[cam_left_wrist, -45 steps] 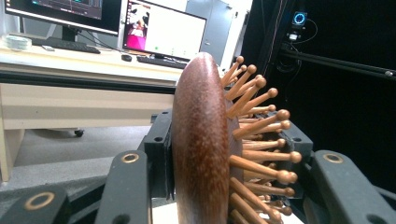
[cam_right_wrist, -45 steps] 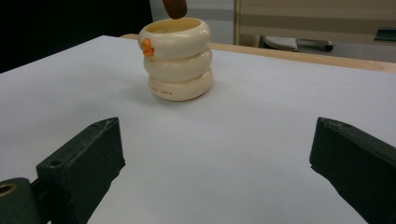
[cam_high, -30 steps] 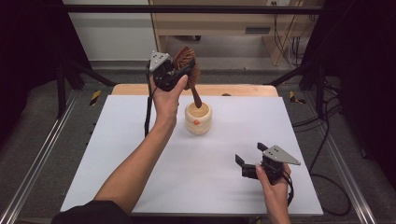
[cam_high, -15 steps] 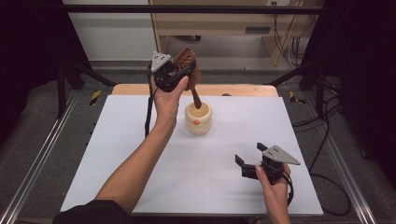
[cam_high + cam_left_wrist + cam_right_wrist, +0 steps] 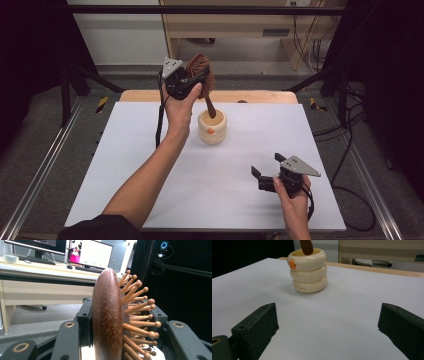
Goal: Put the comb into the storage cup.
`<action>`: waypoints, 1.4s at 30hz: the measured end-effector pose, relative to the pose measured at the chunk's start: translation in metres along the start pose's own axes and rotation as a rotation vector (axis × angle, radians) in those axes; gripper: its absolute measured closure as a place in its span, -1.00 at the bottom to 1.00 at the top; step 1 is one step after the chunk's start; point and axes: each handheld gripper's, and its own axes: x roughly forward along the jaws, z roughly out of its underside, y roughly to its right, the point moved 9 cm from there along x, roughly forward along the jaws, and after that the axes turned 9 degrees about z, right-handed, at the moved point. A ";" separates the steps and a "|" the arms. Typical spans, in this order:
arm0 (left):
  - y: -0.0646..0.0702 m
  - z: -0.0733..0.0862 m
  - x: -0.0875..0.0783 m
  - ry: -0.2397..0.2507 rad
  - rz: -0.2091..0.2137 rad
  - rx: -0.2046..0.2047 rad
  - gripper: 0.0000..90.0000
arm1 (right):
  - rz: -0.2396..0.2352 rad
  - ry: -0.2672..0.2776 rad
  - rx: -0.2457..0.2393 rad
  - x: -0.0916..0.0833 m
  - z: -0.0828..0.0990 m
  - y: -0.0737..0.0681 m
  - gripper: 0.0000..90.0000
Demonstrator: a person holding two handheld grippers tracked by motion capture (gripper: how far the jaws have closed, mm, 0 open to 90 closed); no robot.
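A brown wooden hairbrush (image 5: 201,75) with knobbed bristles stands nearly upright, its handle end down inside a cream ribbed cup (image 5: 212,127) on the white table. My left gripper (image 5: 192,80) is shut on the brush head, above the cup at the table's far side. In the left gripper view the brush head (image 5: 108,315) sits between the two black jaws, bristles to the right. My right gripper (image 5: 265,172) rests near the table's front right, open, with nothing between its jaws. From the right gripper view the cup (image 5: 308,270) stands ahead with the brush handle (image 5: 306,246) in it.
The white table (image 5: 125,150) has a wooden strip (image 5: 250,96) along its far edge. Metal rails (image 5: 40,175) run down both sides. Cables (image 5: 350,150) trail on the floor at the right. A desk with monitors (image 5: 90,253) stands beyond the table.
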 end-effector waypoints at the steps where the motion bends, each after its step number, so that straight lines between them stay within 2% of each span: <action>1: 0.000 0.001 0.000 -0.002 0.000 -0.003 0.12 | -0.002 0.000 0.000 0.000 0.000 0.000 -0.93; 42: 0.004 0.028 0.006 -0.059 0.010 -0.002 0.12 | 0.007 -0.004 -0.018 0.001 0.001 0.000 -0.93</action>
